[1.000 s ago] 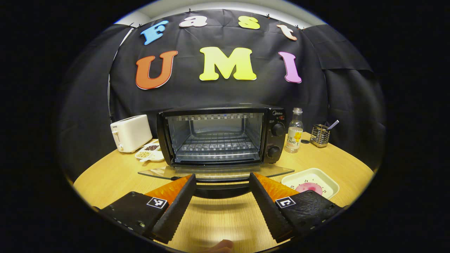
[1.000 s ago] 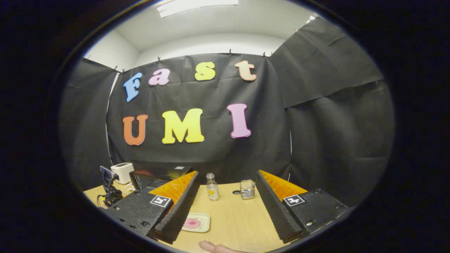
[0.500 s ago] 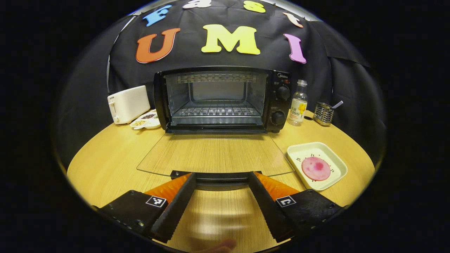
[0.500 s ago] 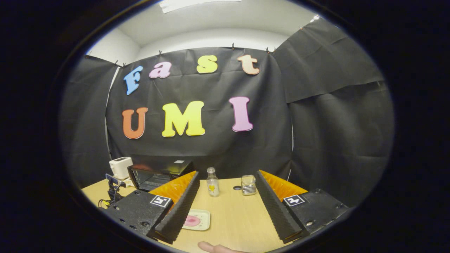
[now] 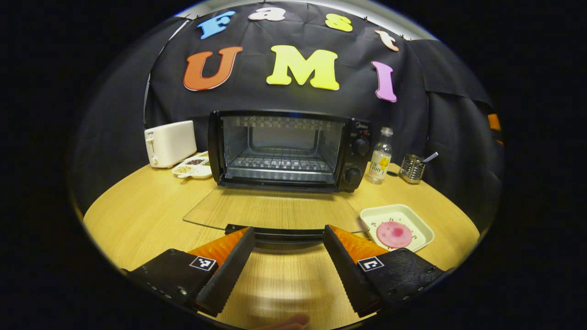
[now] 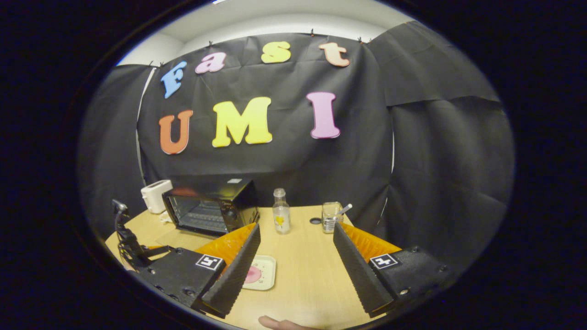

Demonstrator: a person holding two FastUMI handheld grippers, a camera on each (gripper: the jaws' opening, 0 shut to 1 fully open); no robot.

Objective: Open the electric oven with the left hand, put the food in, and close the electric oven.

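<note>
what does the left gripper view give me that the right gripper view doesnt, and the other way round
Left gripper view: the partitioned snack dish beside the toaster, and the door handle between the left gripper's open jaws. Right gripper view: the white ceiling and the oven's top. Both: open oven, bottle, utensil holder, pink food on its plate.

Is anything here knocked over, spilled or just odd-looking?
Nothing stands out. The oven stands square with its glass door folded down flat, the bottle and toaster are upright, and the pink food lies inside its white dish. No spills on the table.
</note>
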